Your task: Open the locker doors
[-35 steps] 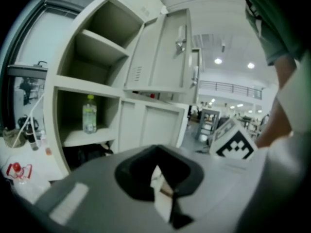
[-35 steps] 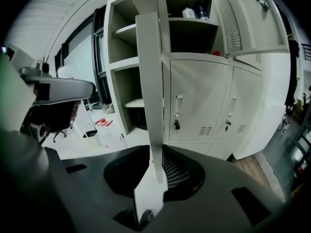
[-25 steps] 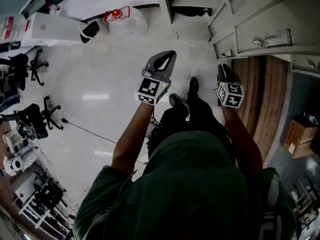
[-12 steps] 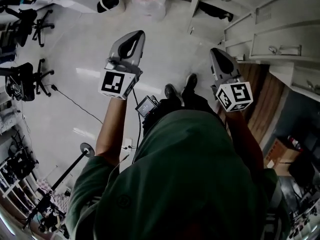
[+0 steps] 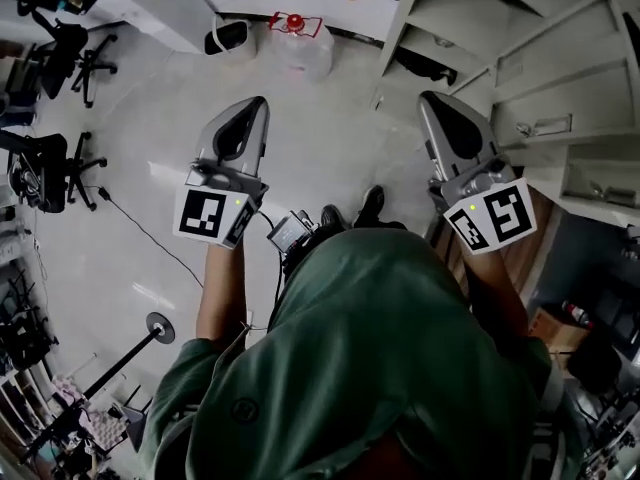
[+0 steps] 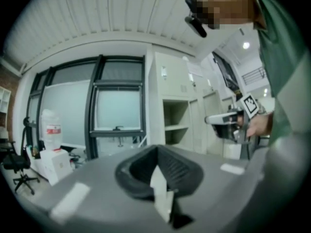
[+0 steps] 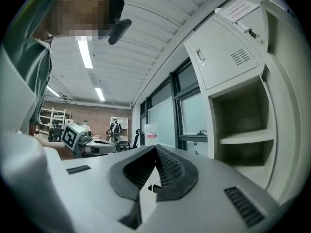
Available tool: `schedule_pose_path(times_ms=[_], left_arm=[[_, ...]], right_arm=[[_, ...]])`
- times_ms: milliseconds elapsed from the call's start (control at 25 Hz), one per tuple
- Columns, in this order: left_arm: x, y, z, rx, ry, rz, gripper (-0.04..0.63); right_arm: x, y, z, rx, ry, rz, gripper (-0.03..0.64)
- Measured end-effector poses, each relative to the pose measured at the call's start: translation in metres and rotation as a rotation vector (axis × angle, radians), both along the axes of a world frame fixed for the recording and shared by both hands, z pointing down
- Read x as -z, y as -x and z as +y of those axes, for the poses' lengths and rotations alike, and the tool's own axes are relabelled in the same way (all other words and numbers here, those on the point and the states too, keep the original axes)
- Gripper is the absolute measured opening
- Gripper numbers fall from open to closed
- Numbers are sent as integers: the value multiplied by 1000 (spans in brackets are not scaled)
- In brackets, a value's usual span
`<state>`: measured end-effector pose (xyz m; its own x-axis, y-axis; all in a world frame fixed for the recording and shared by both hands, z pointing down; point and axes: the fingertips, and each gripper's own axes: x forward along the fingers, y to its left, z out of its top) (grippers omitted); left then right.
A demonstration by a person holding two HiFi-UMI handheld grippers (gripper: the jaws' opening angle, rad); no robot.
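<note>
A white bank of lockers [image 5: 520, 73] fills the upper right of the head view. One column stands open with bare shelves [image 5: 440, 28]; the doors beside it are closed, one with a handle [image 5: 540, 123]. My left gripper [image 5: 257, 102] is held level over the floor, left of the lockers, its jaws shut and empty [image 6: 156, 148]. My right gripper [image 5: 426, 98] points level at the open column [image 7: 238, 115], under a closed louvred door [image 7: 223, 57]. Its jaws [image 7: 155, 147] have just been closing and are shut with nothing between them. Neither gripper touches a locker.
A water jug with a red cap [image 5: 300, 43] and a white bin [image 5: 232, 36] stand on the floor left of the lockers. Office chairs [image 5: 60, 43] sit at the far left. A cable and a round-based stand [image 5: 155, 328] lie on the floor.
Both grippers have risen and look larger in the head view. The right gripper has rolled, so its marker cube now faces up. The view has shifted toward the lockers.
</note>
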<state>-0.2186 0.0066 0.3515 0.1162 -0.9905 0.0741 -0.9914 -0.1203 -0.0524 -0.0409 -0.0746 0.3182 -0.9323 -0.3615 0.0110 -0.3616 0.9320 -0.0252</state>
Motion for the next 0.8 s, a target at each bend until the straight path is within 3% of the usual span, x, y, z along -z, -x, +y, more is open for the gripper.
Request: schedule_pose_path(times_ms=[80, 240, 400, 600, 800], left_arm=[[9, 6, 7, -3, 8, 16, 2], [32, 0, 18, -40, -54, 57, 2], [41, -10, -1, -103, -121, 40, 2], [26, -21, 7, -126, -49, 32, 2], [24, -21, 3, -125, -32, 20, 2]], right_arm=[[17, 1, 2, -1, -19, -12, 6], [38, -2, 3, 9, -33, -26, 5], [43, -2, -10, 36, -67, 2, 3], [39, 0, 8, 68, -43, 16, 3], [39, 0, 13, 67, -46, 25, 3]])
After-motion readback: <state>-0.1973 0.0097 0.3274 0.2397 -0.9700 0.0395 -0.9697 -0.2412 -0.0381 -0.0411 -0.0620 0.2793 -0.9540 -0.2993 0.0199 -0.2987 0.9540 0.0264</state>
